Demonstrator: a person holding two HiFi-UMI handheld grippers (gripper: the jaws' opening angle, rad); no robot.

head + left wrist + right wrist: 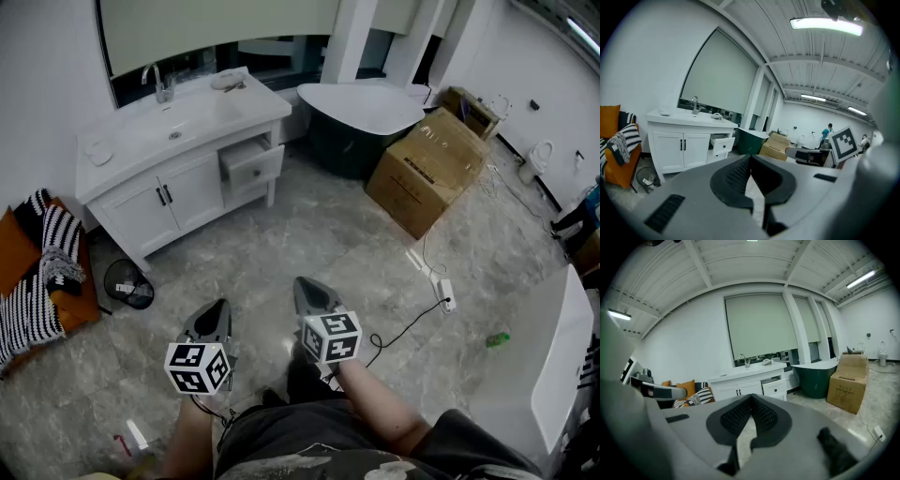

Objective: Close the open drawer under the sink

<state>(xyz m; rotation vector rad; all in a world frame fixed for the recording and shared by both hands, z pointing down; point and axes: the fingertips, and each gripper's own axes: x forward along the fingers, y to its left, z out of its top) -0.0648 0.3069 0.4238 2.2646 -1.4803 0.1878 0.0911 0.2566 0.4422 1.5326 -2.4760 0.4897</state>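
Observation:
A white vanity (178, 183) with a sink (173, 127) stands against the far wall. Its upper right drawer (253, 164) is pulled out; the same drawer (723, 143) shows in the left gripper view and, as the drawer (776, 388), in the right gripper view. My left gripper (212, 315) and right gripper (309, 292) hover low over the floor, well short of the vanity. Both are shut with nothing between their tips, as the left gripper (750, 157) and right gripper (751, 397) views show.
A dark green tub (361, 122) with a white rim and cardboard boxes (429, 169) stand right of the vanity. An orange chair with striped cushions (37, 272) is at the left. A cable with a power strip (441, 292) lies on the marble floor.

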